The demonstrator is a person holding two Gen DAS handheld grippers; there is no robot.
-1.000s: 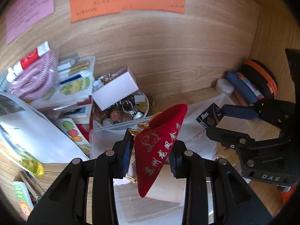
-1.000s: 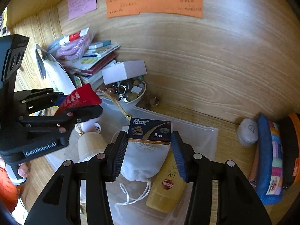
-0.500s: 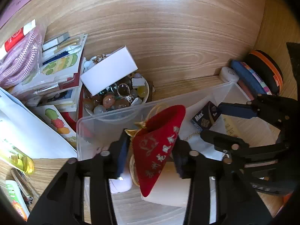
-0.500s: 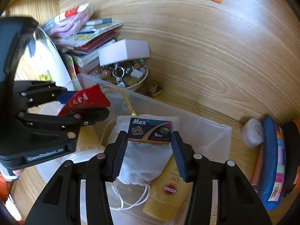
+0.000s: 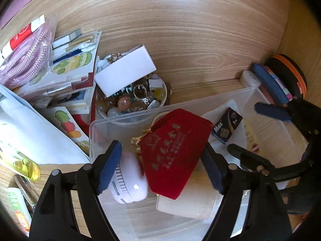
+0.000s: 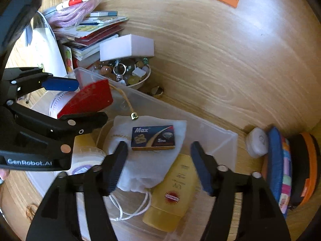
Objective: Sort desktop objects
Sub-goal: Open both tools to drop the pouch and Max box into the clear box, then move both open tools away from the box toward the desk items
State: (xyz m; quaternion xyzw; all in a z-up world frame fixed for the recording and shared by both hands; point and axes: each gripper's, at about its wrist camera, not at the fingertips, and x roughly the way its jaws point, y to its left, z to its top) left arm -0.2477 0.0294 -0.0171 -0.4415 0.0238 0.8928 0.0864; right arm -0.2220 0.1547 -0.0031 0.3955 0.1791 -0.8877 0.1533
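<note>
Both grippers stood spread over the clear bin. The red pouch lay loose between the left gripper fingers, the Max box just ahead of the right gripper — each best withdrawn straight up, clear of cords.

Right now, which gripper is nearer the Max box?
Right. The right gripper is open just short of the Max box, which lies on the white pouch in the bin. The left gripper is open off to the side, around the red pouch.
</note>
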